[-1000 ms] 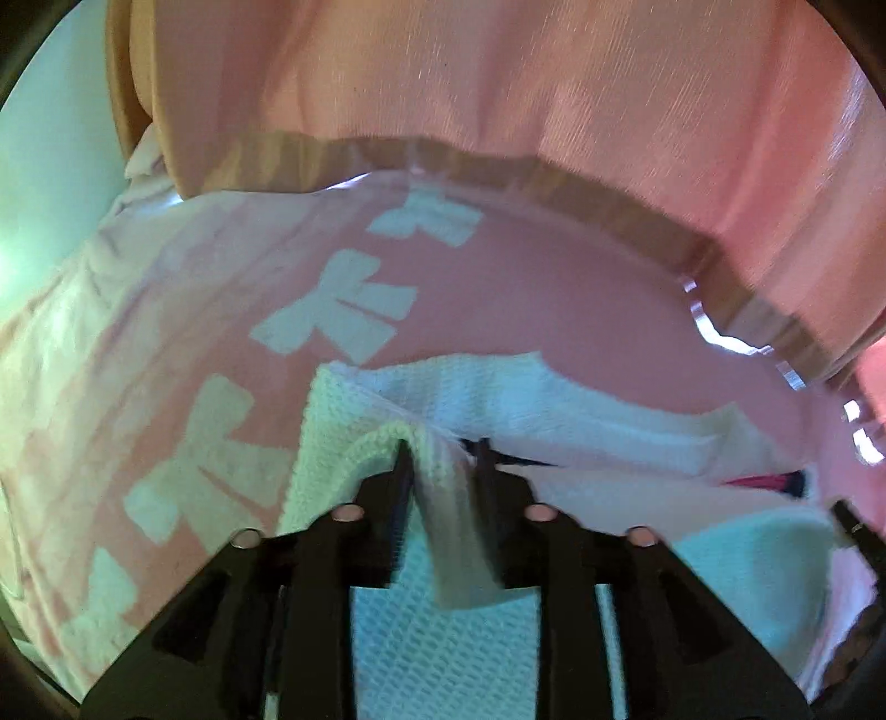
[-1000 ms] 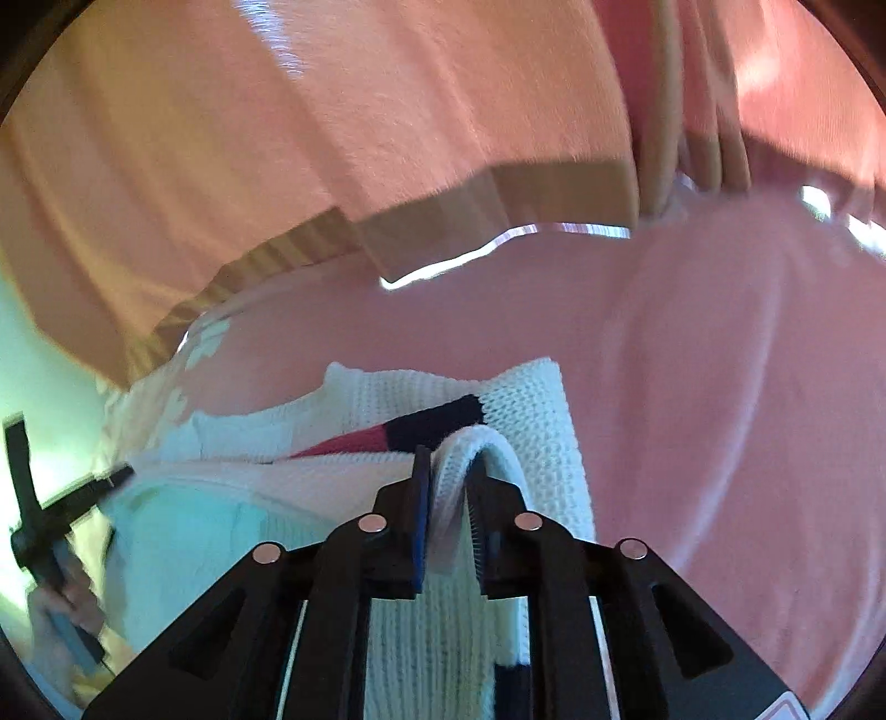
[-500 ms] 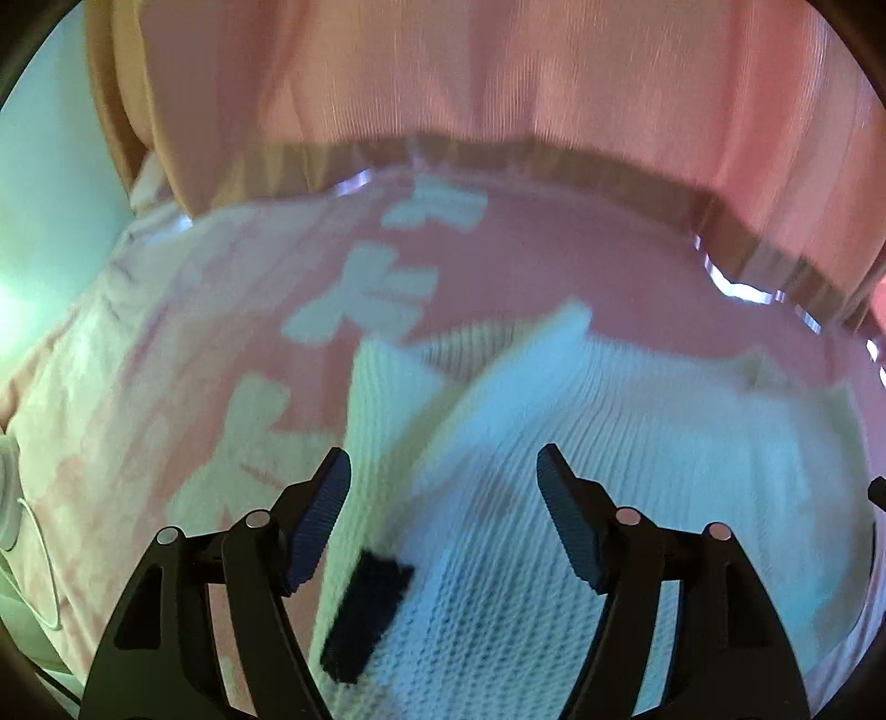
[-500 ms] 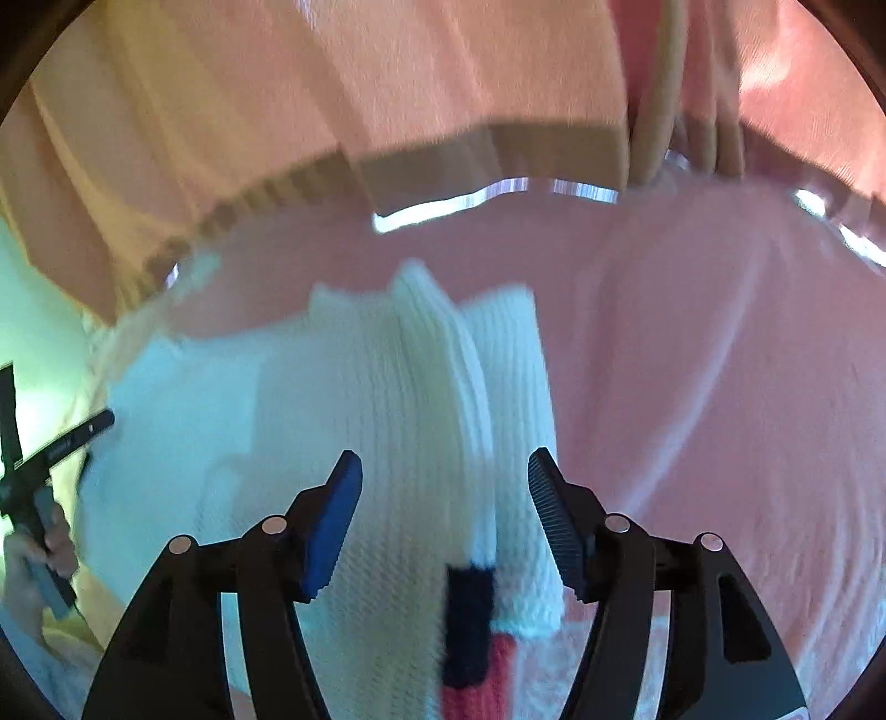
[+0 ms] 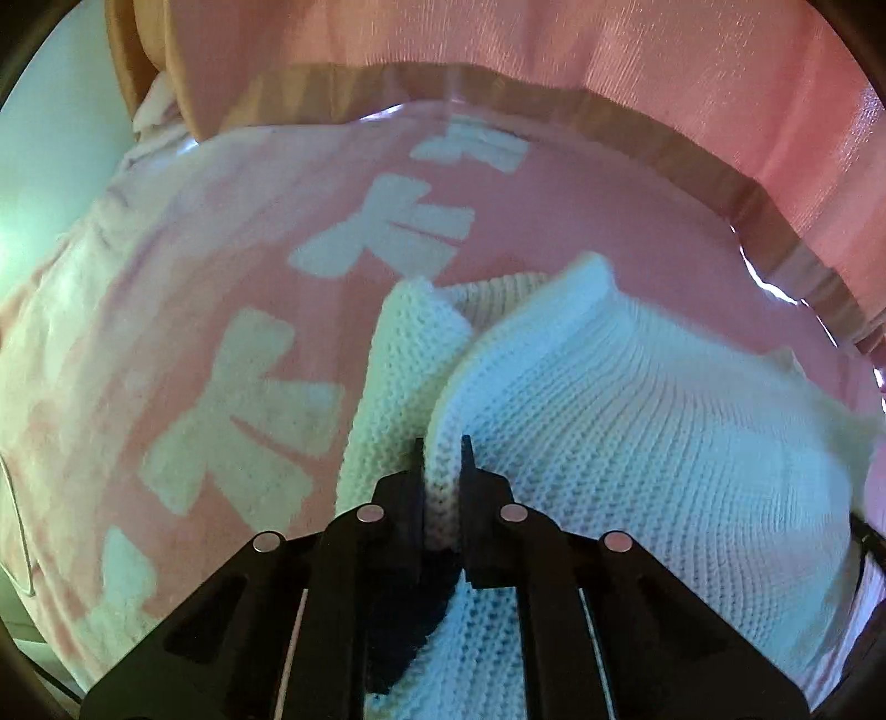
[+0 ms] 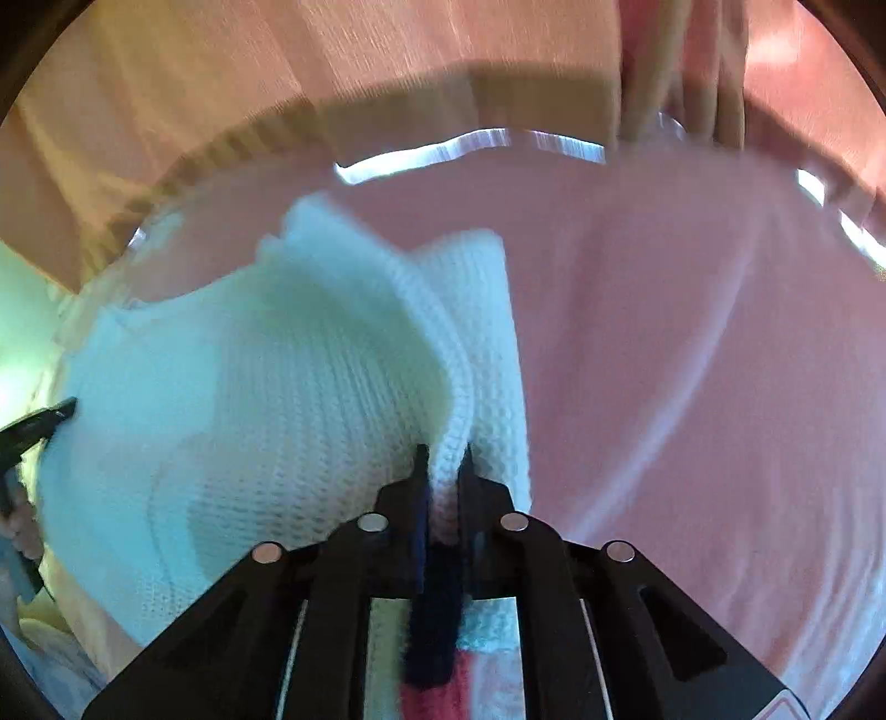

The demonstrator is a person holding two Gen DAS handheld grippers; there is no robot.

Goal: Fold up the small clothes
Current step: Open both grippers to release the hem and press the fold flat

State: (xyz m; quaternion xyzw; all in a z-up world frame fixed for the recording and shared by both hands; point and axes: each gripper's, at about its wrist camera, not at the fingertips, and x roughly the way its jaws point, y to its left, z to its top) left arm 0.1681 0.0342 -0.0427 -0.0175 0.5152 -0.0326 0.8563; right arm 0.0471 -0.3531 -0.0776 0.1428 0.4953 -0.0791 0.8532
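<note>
The left tool (image 5: 443, 459) is clamped on a thick rolled edge of a white knit garment (image 5: 637, 432), its black fingers pressed tight against the chunky ribbed yarn. The right tool (image 6: 443, 468) pinches another fold of the same garment (image 6: 266, 376), with a dark navy band (image 6: 434, 626) and a red stripe (image 6: 443, 692) of the knit showing between the finger bases. The knit bulges between the two grips, waffle-textured and soft. It lies on a pink blanket (image 5: 221, 277) with pale bow-shaped patches (image 5: 243, 410), spread over a bed. Behind hangs a pink ribbed curtain (image 5: 554, 44) with a tan hem. At the far left of the right wrist view the left tool shows as a dark tip.
</note>
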